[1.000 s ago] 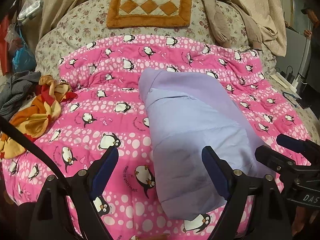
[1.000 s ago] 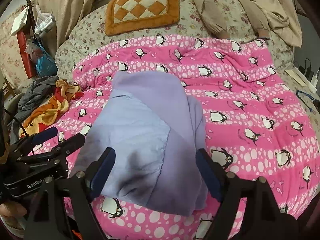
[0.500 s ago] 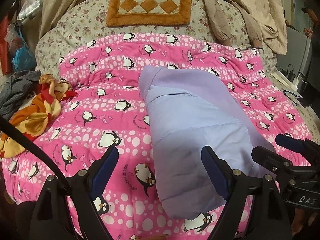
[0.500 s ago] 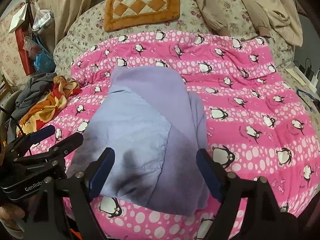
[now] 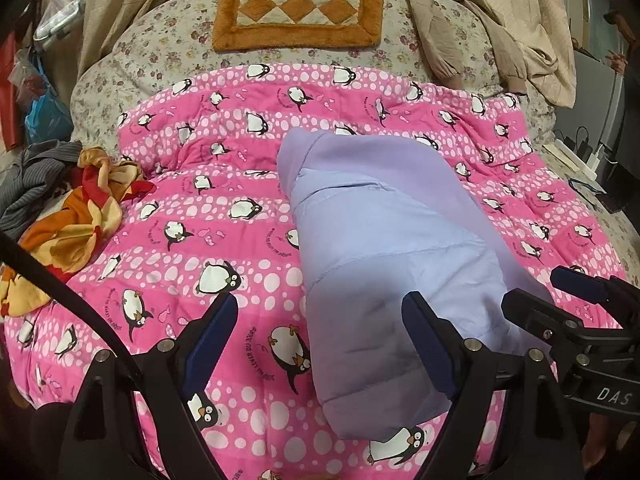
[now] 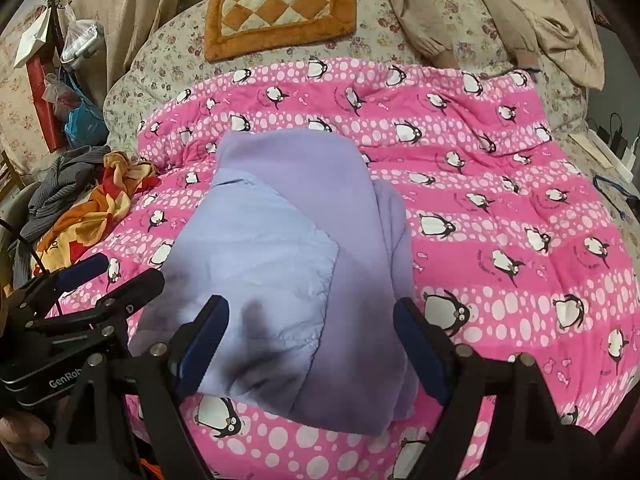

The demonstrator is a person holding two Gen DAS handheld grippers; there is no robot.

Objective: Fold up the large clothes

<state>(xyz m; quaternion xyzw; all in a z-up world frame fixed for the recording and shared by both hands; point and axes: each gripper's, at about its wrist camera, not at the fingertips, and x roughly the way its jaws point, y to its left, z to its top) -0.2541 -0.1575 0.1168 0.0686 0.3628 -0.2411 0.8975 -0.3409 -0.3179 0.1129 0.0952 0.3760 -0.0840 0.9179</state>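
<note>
Folded lilac jacket (image 5: 384,240) lies on the pink penguin quilt (image 5: 208,208), about mid-quilt, one narrow end toward the checked cushion (image 5: 298,4) beyond the quilt. Left gripper (image 5: 320,332) and right gripper (image 6: 310,330) hover over the jacket's near end, both spread wide, pinching nothing. Crumpled orange cloth (image 5: 68,220) and grey garment (image 5: 28,184) sit off the quilt's left edge.

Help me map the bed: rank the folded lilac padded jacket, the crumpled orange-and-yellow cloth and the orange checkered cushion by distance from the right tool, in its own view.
1. Folded lilac padded jacket: just ahead of the right tool.
2. Crumpled orange-and-yellow cloth: left edge.
3. Orange checkered cushion: far end.
</note>
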